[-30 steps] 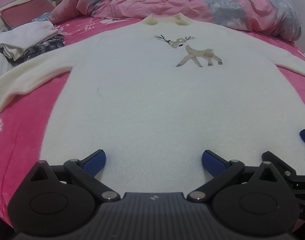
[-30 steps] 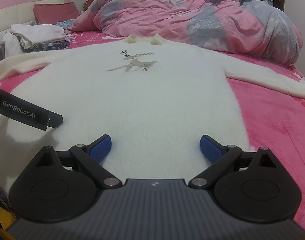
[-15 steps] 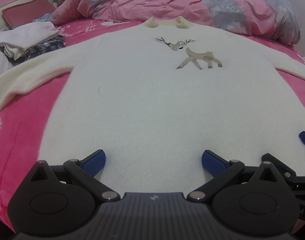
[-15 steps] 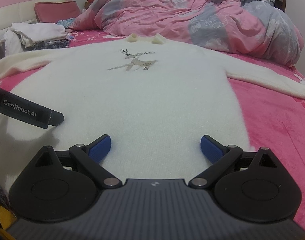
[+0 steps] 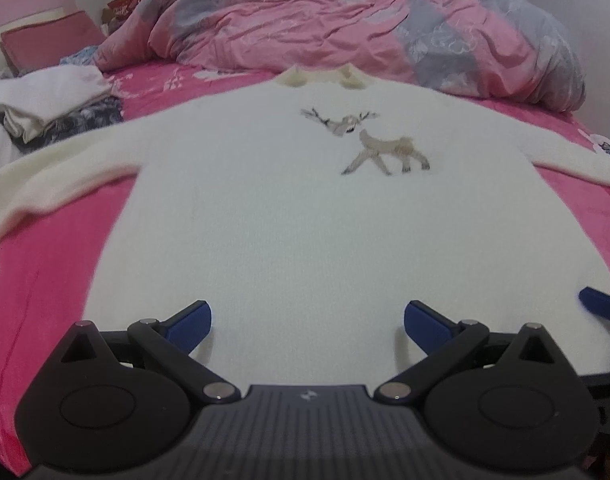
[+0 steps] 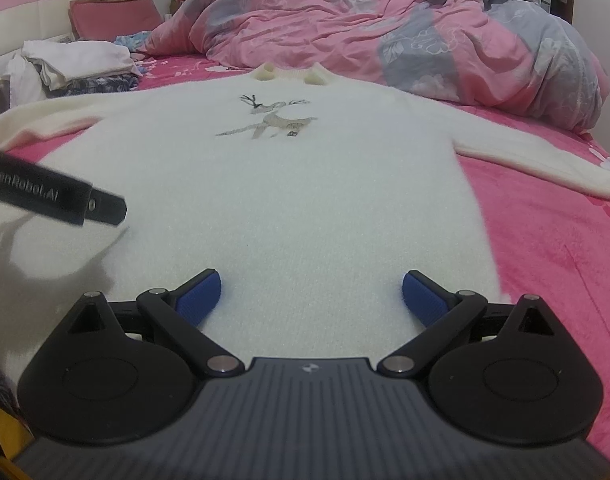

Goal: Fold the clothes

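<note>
Sweater: white fuzzy sweater (image 5: 305, 220) spread flat, front up, on the pink bed sheet (image 5: 45, 272), hem at the near edge of the bed, collar pointing toward the far end.
Print: little deer design (image 6: 273, 120) on the chest, closer to the collar than the hem.
Sleeves: both stretched out sideways, left sleeve (image 5: 53, 176) toward the left edge of the bed, right sleeve (image 6: 545, 160) toward the right edge.
Left gripper: left gripper (image 5: 307, 320) low over the hem on the left half of the sweater, blue pads spread wide, nothing pinched.
Right gripper: right gripper (image 6: 311, 296) over the hem near the right side seam, jaws also spread apart, empty.
Far end of bed: crumpled pink and grey duvet (image 6: 385, 28) heaped just past the collar.
Far left corner: messy pile of folded clothes (image 6: 77, 64), with a pink pillow (image 6: 113, 18) against the headboard behind it.
</note>
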Demonstrator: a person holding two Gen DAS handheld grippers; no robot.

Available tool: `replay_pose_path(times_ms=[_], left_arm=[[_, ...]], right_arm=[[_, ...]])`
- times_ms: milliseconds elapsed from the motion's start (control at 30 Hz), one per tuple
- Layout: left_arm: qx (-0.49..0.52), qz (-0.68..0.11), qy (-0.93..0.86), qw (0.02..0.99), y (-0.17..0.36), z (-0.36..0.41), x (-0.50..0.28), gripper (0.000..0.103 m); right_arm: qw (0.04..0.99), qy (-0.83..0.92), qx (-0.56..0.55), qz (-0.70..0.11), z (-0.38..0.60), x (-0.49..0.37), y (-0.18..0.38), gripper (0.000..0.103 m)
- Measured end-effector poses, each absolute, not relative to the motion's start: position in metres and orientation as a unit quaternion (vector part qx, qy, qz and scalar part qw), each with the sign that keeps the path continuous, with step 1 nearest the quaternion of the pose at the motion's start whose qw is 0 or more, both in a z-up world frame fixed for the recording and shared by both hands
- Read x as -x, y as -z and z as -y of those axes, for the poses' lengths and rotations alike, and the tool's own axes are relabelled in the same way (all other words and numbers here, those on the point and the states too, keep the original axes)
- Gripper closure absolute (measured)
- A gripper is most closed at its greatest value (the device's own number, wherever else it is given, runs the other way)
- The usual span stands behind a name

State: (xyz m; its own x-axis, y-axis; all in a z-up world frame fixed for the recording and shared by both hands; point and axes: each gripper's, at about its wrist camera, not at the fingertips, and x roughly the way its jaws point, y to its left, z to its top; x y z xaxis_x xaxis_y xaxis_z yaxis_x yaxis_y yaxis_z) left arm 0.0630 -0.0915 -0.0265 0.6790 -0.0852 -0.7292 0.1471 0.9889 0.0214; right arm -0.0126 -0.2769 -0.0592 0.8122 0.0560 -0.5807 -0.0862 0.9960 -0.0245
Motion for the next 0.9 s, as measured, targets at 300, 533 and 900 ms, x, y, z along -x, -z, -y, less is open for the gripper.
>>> replay_pose_path(times_ms=[300,533,900], left_arm=[[-0.043,-0.381,0.067,0.921,0.03,0.096,-0.085,0.0],[-0.033,-0.378,0.07,0.923,0.045,0.09,-0.086,0.0],[-0.026,-0.37,0.079,0.925,0.047,0.087,-0.083,0.0]], right_arm=[[0.951,-0.037,0.026,-0.305,0.277,0.012,0.059,0.004],[0.951,-0.038,0.026,-0.306,0.278,0.011,0.06,0.004],[0.951,-0.042,-0.004,-0.305,0.289,0.005,0.044,0.003]])
